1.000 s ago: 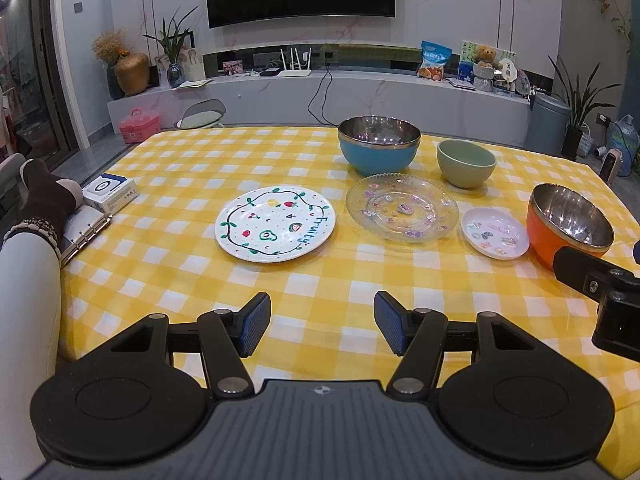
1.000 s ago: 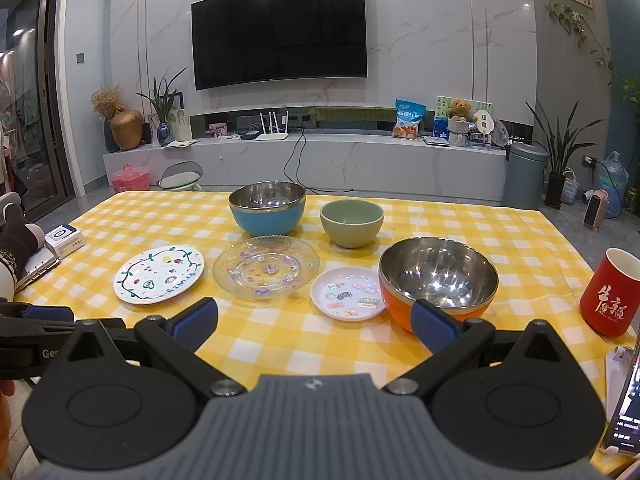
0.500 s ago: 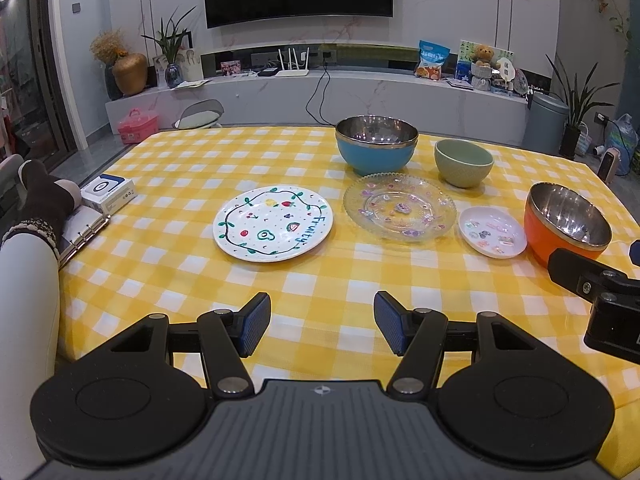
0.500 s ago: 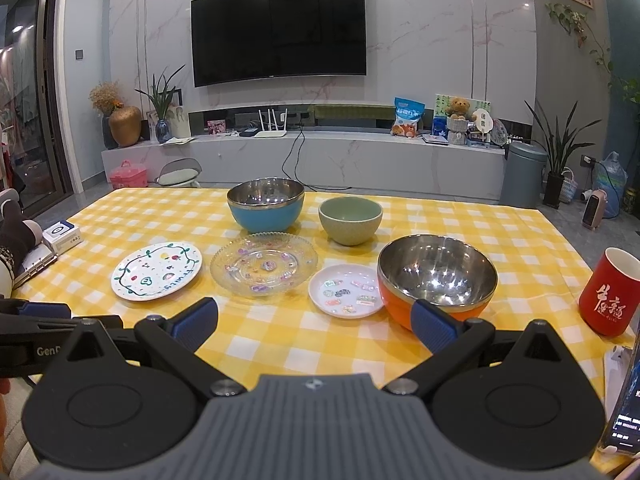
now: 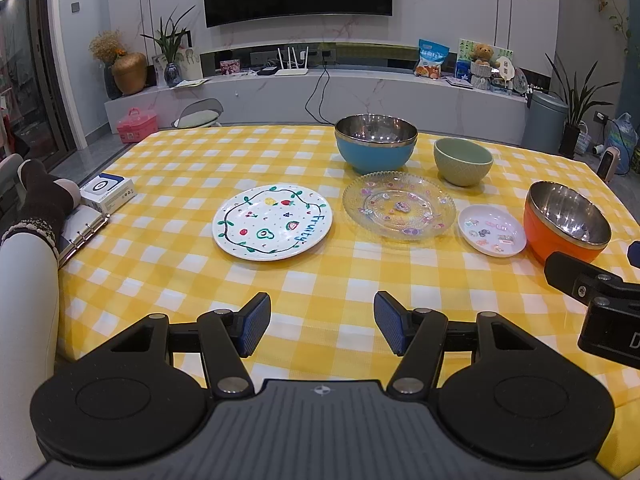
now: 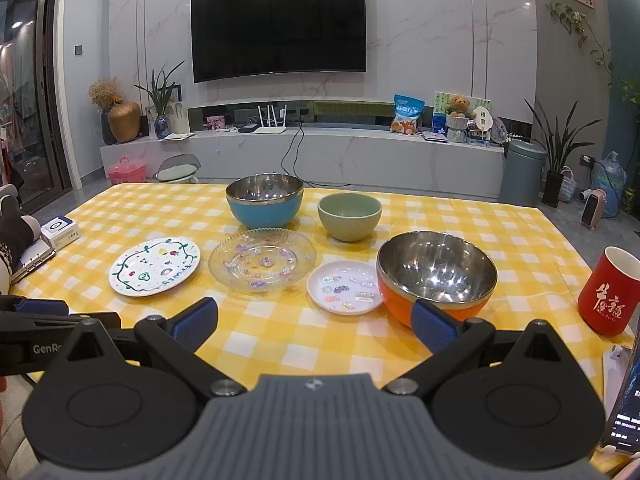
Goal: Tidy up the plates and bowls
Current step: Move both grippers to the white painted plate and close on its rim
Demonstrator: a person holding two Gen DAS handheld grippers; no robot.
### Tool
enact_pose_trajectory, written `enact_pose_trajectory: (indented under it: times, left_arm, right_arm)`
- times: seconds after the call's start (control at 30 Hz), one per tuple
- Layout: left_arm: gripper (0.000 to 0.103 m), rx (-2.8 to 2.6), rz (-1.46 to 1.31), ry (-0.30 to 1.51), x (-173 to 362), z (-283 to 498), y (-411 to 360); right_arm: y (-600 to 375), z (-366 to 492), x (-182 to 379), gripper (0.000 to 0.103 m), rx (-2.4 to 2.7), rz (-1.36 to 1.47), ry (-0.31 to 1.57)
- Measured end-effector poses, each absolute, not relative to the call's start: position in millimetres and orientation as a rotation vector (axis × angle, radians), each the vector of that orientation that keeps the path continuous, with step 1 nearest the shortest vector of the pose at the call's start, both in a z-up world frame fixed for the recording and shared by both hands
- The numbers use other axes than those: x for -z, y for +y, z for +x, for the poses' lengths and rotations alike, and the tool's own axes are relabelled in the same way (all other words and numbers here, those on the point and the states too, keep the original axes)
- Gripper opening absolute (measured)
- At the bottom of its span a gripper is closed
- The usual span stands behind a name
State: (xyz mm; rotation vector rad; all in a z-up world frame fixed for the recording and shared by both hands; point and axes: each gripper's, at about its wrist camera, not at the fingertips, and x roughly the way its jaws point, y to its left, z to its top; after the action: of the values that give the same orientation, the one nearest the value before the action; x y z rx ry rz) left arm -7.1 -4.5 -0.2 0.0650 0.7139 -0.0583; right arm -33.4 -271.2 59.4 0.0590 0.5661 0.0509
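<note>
change since the earlier frames: slight. in the left wrist view the dishes sit a little lower and nearer than a second ago; in the right wrist view they sit a touch further left. nothing on the table has been moved or touched.

left gripper (image 5: 322, 323): jaws moderately apart, holding nothing, over the near edge of the table (image 5: 168, 280), as before.
right gripper (image 6: 314, 322): jaws spread wide, holding nothing, unchanged; its right pad overlaps the near side of the orange bowl in view, contact not determinable.

task items, all on the yellow-and-white checked cloth:
- white plate (image 5: 273, 221), fruit drawings, hand-lettered "fruity" along its right rim; leftmost of the near row.
- clear glass plate (image 5: 399, 205), coloured stickers; just right of the white plate.
- small white dish (image 5: 491, 230), stickers; between the glass plate and the orange bowl.
- orange bowl (image 5: 566, 222), steel-lined; right end of the near row.
- blue bowl (image 5: 375, 142), steel-lined; behind the glass plate.
- green bowl (image 5: 463, 161); right of the blue bowl.

other items:
- red mug (image 6: 610, 292), white chinese characters, not legible; far right.
- white box (image 5: 107, 191), blue round logo, text too small to read; left edge, beside an open ring binder (image 5: 82, 229).
- left tool seen from the right wrist view carries "genro", cut off.
</note>
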Motion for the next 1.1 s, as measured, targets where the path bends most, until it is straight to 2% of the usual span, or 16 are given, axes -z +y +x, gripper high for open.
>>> enact_pose_trajectory:
  times: [0.4,0.63,0.87,1.1]
  left_arm:
    - [0.071,0.08,0.052,0.752,-4.6,8.4,1.0]
    - [0.071,0.098,0.152,0.753,-15.6,42.6,12.9]
    - [0.059,0.116,0.213,0.738,-25.3,84.0,30.6]
    - [0.059,0.062,0.228,0.704,-29.5,131.1,59.9]
  right_arm:
    - [-267.4,-23.6,-50.7,0.1,-0.064,0.07,0.592]
    - [-256.2,-1.2,-44.7,0.1,-0.076,0.203,0.627]
    - [-226.8,22.1,-40.4,0.1,-0.113,0.198,0.636]
    - [-199.2,57.7,-27.7,0.1,-0.138,0.246,0.684]
